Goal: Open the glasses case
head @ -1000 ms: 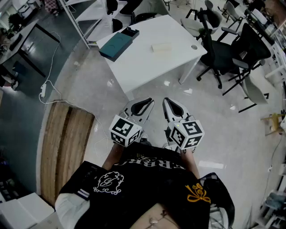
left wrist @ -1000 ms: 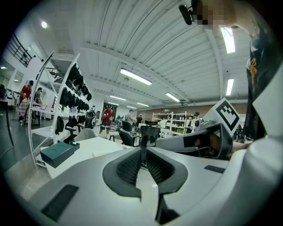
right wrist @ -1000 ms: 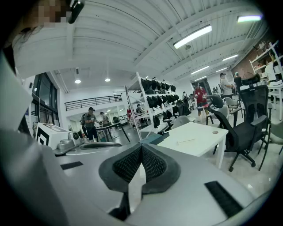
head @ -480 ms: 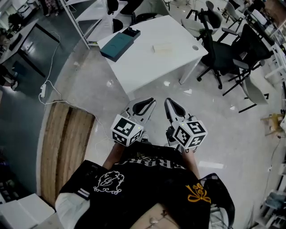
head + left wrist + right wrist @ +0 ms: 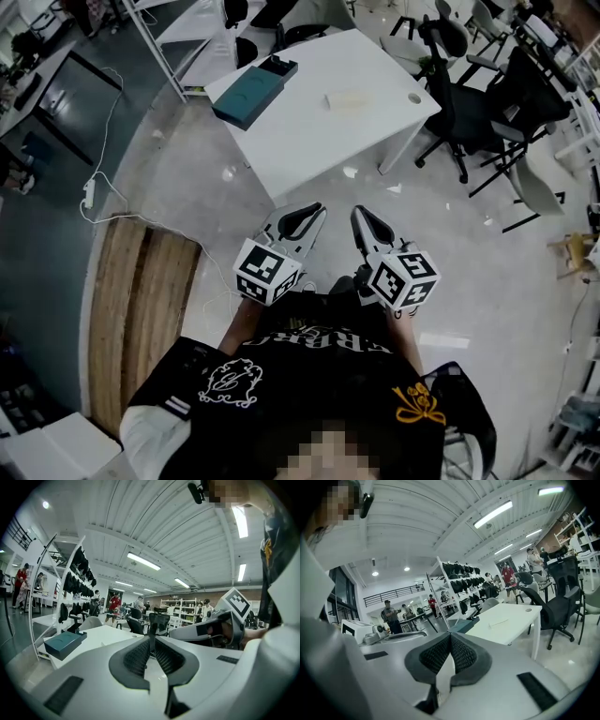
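Note:
A pale, oblong glasses case (image 5: 343, 99) lies closed on the white table (image 5: 309, 141), far ahead of both grippers; the right gripper view shows it as a flat pale strip (image 5: 502, 621). My left gripper (image 5: 314, 208) is held above the floor in front of the person, short of the table's near corner. Its jaws are shut and empty (image 5: 151, 638). My right gripper (image 5: 359, 212) hangs beside it, also shut on nothing (image 5: 450, 637). Both point toward the table.
A teal box (image 5: 246, 97) sits at the table's left edge, also seen as the teal box (image 5: 64, 644). Black office chairs (image 5: 469, 103) crowd the table's right side. A wooden floor panel (image 5: 141, 309) and a white cable (image 5: 103, 187) lie to the left. People stand far off.
Both grippers have drifted a little toward the table, and the right one has rolled slightly. The jaws stay shut. The case has not moved.

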Demonstrator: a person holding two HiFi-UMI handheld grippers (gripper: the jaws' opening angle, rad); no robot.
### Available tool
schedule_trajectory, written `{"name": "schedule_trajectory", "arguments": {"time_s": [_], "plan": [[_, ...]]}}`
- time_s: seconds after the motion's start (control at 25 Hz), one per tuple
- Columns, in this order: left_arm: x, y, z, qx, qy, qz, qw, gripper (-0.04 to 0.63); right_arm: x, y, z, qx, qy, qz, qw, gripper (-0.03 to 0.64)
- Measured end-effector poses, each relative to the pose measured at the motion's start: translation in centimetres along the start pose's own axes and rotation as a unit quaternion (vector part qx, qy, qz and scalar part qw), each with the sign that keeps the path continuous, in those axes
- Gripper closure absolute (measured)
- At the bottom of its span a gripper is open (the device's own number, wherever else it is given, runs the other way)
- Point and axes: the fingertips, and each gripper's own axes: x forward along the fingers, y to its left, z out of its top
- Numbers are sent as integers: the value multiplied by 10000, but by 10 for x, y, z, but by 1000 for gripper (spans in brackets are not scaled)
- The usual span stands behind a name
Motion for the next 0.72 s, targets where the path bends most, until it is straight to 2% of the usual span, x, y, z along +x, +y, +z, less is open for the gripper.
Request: {"name": "schedule_trajectory", "arguments": {"time_s": [0.24,0.44,0.72], "plan": [[18,9,-3,-54,115,-9,9999,549,17,-19,4,108,109,-12,9999,603],[43,30,-7,-172,195,189,9995,549,37,-42,4,204,295,100,9993,603],[117,59,-3,-346,323,542,9974,549,74,-110,34,193,542,336,9978,603]]}}
